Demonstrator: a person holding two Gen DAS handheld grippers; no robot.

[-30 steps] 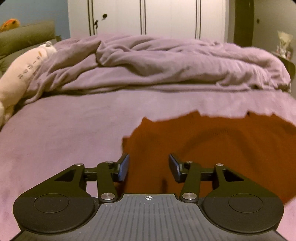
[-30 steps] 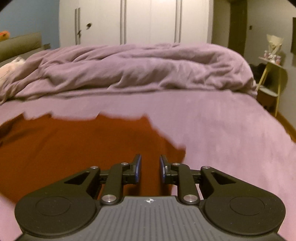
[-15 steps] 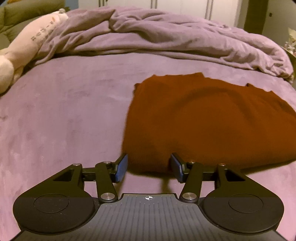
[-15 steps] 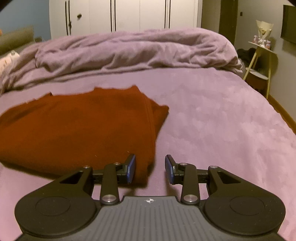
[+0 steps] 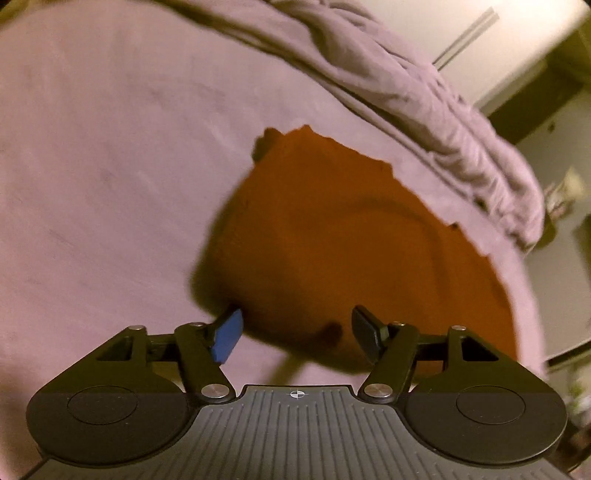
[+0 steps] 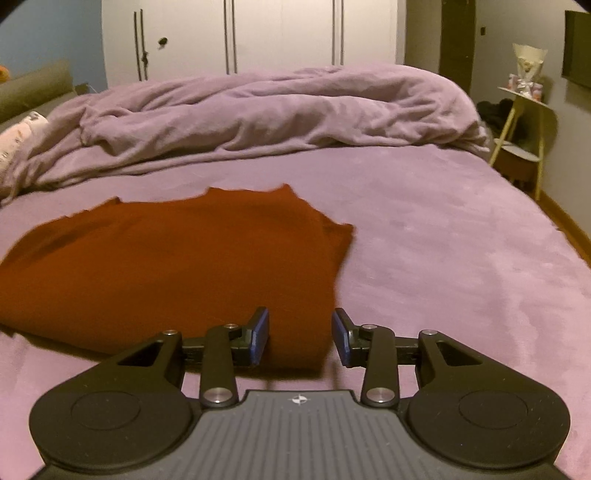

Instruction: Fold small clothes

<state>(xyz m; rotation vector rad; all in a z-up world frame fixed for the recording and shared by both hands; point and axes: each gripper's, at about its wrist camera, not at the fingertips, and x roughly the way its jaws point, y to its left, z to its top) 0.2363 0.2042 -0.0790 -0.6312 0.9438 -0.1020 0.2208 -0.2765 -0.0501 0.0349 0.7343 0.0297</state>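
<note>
A: What is the biggest thing here?

B: The bed (image 6: 443, 240), with its purple cover. A bunched-up purple blanket (image 6: 258, 110) lies across the far end. The right view shows white closet doors (image 6: 277, 33) behind it and a little side table (image 6: 524, 122) by the wall. The left view is tipped sideways and blurry, so there the blanket (image 5: 424, 96) runs slanted across the top.

A: Where is the thing to fold?

B: The rust-red cloth (image 6: 166, 266) lies flat on the bed, already doubled over. The right view shows its right edge and a small flap sticking out. The left view shows the cloth's (image 5: 332, 240) left edge and near corner.

A: And the claws?

B: The left gripper (image 5: 297, 332) has just been opening. Its jaws stand wide, with the cloth's near corner between them but not pinched. The right gripper (image 6: 300, 338) has just been opening too. Its jaws stand apart around the cloth's near right edge, and the pads don't squeeze it.
</note>
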